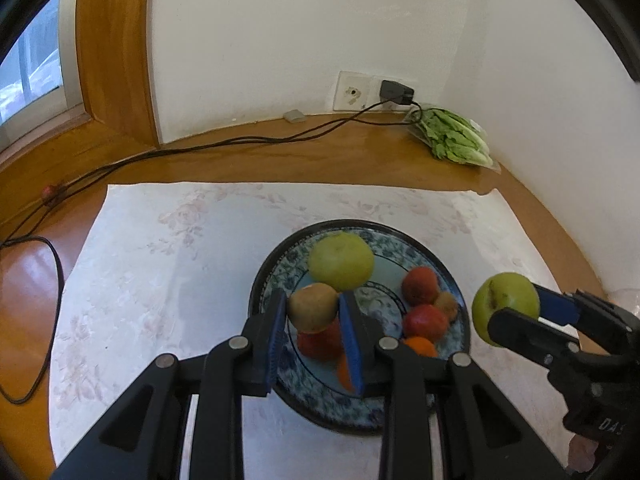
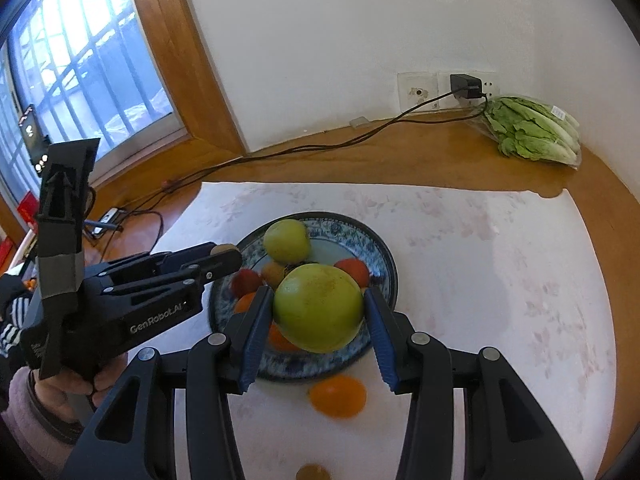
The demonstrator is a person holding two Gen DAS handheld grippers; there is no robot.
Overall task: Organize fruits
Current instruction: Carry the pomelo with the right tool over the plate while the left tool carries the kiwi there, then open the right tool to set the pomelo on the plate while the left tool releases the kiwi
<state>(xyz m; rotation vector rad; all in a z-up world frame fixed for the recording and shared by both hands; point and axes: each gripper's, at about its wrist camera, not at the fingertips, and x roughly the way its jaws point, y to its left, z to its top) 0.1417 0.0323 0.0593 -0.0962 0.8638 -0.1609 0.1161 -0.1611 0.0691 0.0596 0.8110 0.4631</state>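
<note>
kiwi (image 1: 313, 306) pinched in left gripper (image 1: 313, 312), above plate (image 1: 452, 280) | green apple (image 2: 318, 307) clamped in right gripper (image 2: 316, 320), near rim | step: carrying fruit | next: lower each, release gently | orange (image 2: 338, 395) on cloth (image 2: 500, 260) nearby

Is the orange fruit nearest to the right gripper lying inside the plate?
No, the orange fruit lies on the white cloth just outside the rim of the plate.

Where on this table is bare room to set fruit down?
Free: white cloth left of the plate, and behind it toward the cable. Crowded: the plate itself; an orange lies just in front.
</note>
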